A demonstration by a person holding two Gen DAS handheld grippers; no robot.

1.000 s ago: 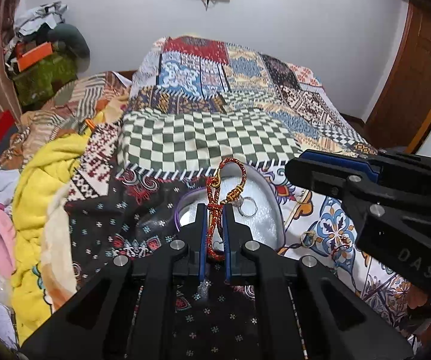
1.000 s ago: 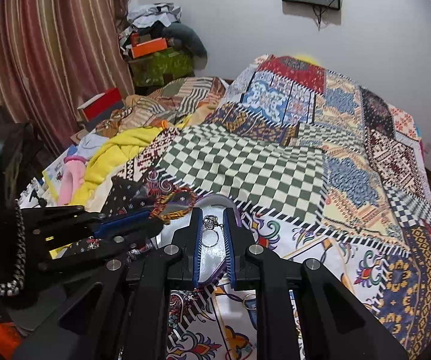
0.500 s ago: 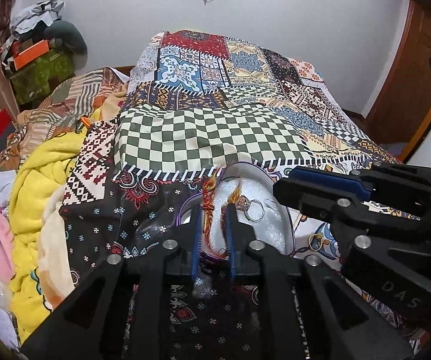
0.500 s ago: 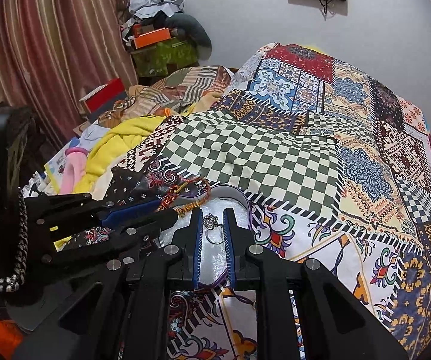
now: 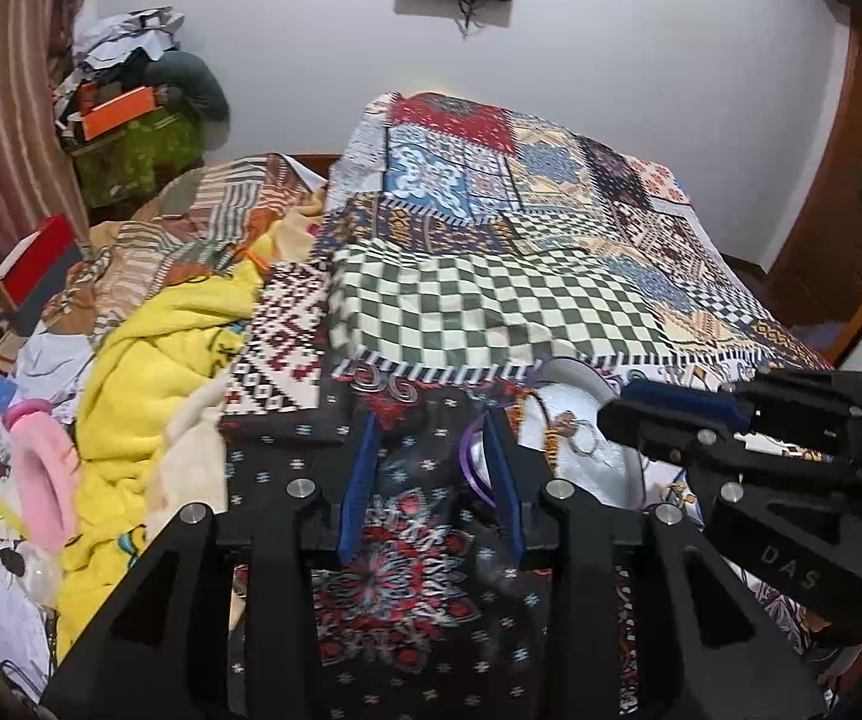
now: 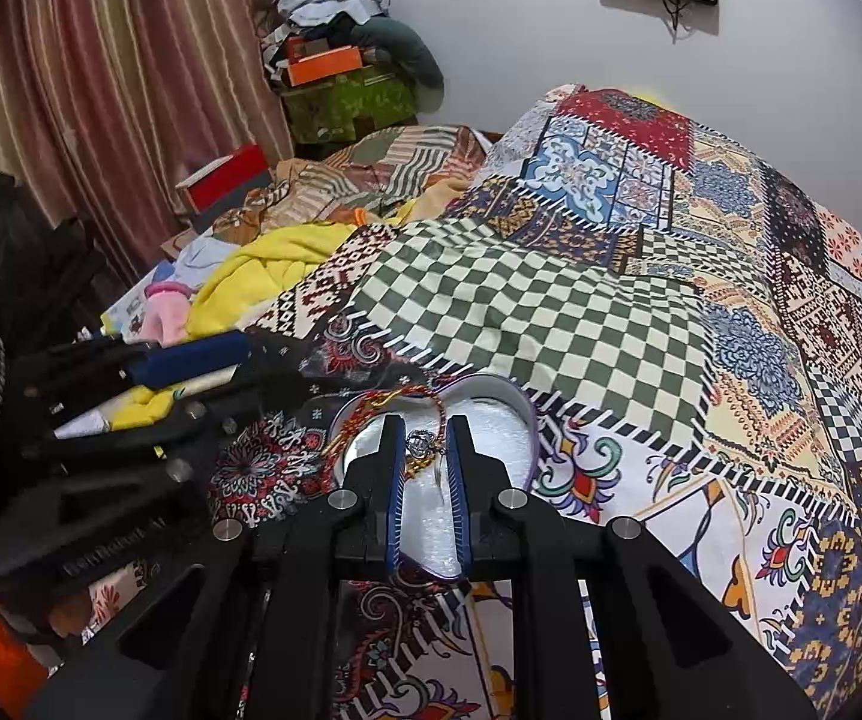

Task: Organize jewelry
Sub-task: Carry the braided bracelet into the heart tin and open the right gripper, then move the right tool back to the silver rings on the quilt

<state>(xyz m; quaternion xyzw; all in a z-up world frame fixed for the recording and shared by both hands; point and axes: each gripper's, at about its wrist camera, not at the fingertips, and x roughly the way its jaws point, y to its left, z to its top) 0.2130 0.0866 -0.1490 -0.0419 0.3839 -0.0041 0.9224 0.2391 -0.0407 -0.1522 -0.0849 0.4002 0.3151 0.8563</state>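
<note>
The heart-shaped box [image 6: 493,414] lies on the bedspread [image 6: 640,312], at its near end. The cord bracelet [image 6: 398,399] and the ring [image 6: 420,443] lie in the box. The left gripper [image 6: 191,381] is left of the box; the right gripper [image 6: 425,468] is directly over it. Piled clothing [image 5: 149,360] lies left of the bedspread.

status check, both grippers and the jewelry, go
Left hand-held gripper open, empty. Right hand-held gripper over heart-shaped box, ring between its fingers, grip unclear. Braided bracelet draped over box rim.
</note>
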